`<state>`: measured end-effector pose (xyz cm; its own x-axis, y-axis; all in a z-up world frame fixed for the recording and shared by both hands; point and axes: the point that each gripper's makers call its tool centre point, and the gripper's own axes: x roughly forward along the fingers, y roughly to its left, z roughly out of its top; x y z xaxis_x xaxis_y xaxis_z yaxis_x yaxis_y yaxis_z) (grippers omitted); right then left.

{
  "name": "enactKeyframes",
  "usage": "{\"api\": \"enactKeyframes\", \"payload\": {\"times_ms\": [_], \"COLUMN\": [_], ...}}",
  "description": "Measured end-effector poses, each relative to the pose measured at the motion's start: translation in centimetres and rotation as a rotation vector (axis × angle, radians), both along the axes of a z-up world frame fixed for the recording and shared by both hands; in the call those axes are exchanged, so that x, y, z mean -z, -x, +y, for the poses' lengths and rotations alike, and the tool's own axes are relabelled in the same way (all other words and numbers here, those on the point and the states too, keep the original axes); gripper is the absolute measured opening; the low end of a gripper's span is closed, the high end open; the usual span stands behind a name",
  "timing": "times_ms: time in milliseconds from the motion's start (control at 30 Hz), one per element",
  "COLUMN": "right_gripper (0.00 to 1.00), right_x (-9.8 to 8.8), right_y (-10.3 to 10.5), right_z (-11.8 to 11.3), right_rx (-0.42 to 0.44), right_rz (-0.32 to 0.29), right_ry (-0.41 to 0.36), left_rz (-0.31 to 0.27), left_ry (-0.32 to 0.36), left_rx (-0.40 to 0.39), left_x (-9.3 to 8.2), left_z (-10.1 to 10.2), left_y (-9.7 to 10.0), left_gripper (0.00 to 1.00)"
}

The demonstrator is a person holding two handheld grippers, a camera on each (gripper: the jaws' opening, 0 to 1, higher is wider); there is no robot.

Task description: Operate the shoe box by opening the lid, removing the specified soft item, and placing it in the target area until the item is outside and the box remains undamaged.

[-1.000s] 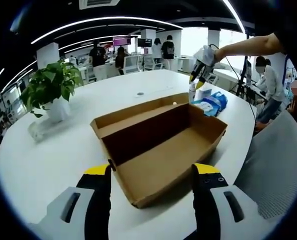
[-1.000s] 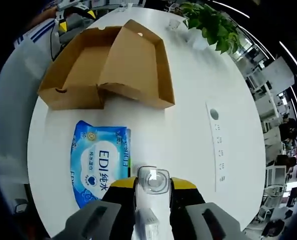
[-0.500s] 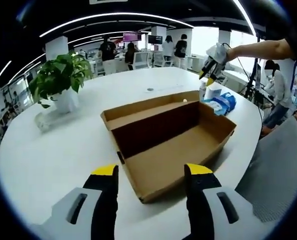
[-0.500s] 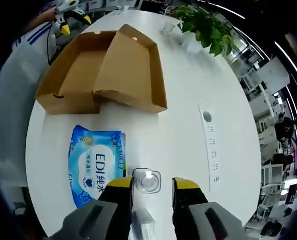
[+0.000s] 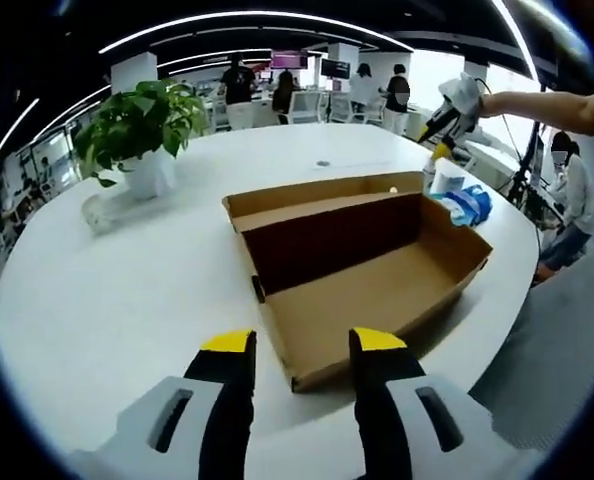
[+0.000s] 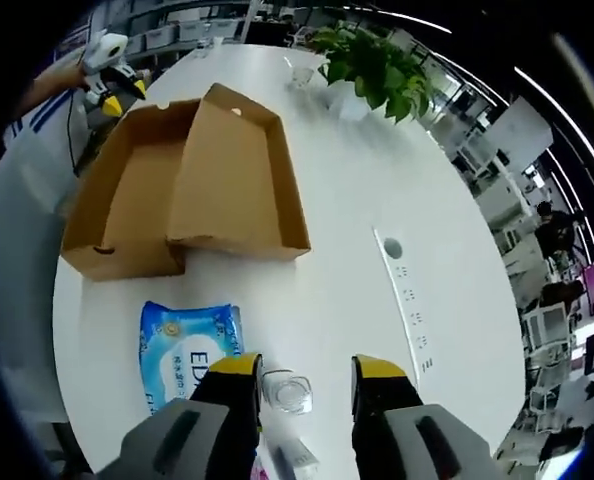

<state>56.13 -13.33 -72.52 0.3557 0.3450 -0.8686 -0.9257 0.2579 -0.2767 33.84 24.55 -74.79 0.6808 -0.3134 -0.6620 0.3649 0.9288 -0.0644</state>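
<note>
The brown cardboard shoe box [image 5: 377,285] lies on the white table with its lid [image 5: 317,200] folded back, and its inside looks bare. My left gripper [image 5: 302,345] is open just short of the box's near corner. A blue pack of wipes [image 6: 185,345] lies on the table outside the box, also seen past the box's far end as the blue pack [image 5: 469,203]. My right gripper [image 6: 305,368] hangs open above a clear bottle [image 6: 285,390], whose top shows between the jaws, untouched. The same box [image 6: 177,190] lies beyond, with the left gripper [image 6: 112,78] at its far end.
A potted plant [image 5: 142,120] and a clear cup [image 5: 97,212] stand on the table's left. A white socket strip [image 6: 407,300] is set into the tabletop. A person's arm holds the right gripper [image 5: 449,112] above the bottle [image 5: 445,178]. People stand by desks behind.
My right gripper has let go of the clear bottle, its jaws spreading as it drew back. The left gripper's jaws have narrowed while staying open, and its view has shifted.
</note>
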Motion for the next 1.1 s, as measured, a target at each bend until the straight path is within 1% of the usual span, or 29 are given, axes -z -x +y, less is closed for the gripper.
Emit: {"api": "enactKeyframes", "payload": {"times_ms": [167, 400, 433, 467, 500, 600, 667, 800, 933, 967, 1100], "right_gripper": [0.32, 0.31, 0.31, 0.31, 0.30, 0.29, 0.29, 0.27, 0.26, 0.26, 0.25], "right_x": [-0.1, 0.5, 0.6, 0.6, 0.7, 0.9, 1.3, 1.7, 2.2, 2.3, 2.6], "right_y": [-0.5, -0.8, -0.8, -0.8, -0.9, -0.9, -0.8, -1.5, -2.1, -2.3, -1.4], "right_z": [1.1, 2.5, 2.7, 2.8, 3.0, 3.5, 4.1, 4.9, 5.5, 5.7, 6.7], "right_rx": [0.072, 0.176, 0.204, 0.214, 0.247, 0.314, 0.359, 0.398, 0.428, 0.448, 0.462], "right_rz": [-0.007, 0.022, 0.030, 0.032, 0.041, 0.067, 0.102, 0.113, 0.136, 0.143, 0.161], "right_ry": [-0.046, -0.110, -0.125, -0.131, -0.150, -0.194, -0.227, -0.260, -0.289, -0.299, -0.314], "left_rz": [0.027, 0.049, 0.052, 0.056, 0.060, 0.067, 0.073, 0.083, 0.093, 0.096, 0.096], "left_ry": [-0.005, -0.001, 0.003, 0.007, 0.012, 0.013, 0.020, 0.033, 0.031, 0.028, 0.019], "left_rx": [-0.034, -0.066, -0.074, -0.082, -0.093, -0.111, -0.120, -0.138, -0.161, -0.163, -0.187], "left_x": [0.7, 1.3, 1.4, 1.4, 1.5, 1.7, 1.8, 2.1, 2.4, 2.4, 2.4], "left_z": [0.5, 0.7, 0.8, 0.8, 0.9, 1.0, 0.9, 0.7, 0.7, 0.7, 0.8], "left_y": [0.3, 0.4, 0.3, 0.3, 0.3, 0.2, 0.2, 0.1, 0.1, 0.1, 0.0], "left_gripper": [0.28, 0.19, 0.18, 0.15, 0.14, 0.13, 0.11, 0.07, 0.06, 0.06, 0.05]}}
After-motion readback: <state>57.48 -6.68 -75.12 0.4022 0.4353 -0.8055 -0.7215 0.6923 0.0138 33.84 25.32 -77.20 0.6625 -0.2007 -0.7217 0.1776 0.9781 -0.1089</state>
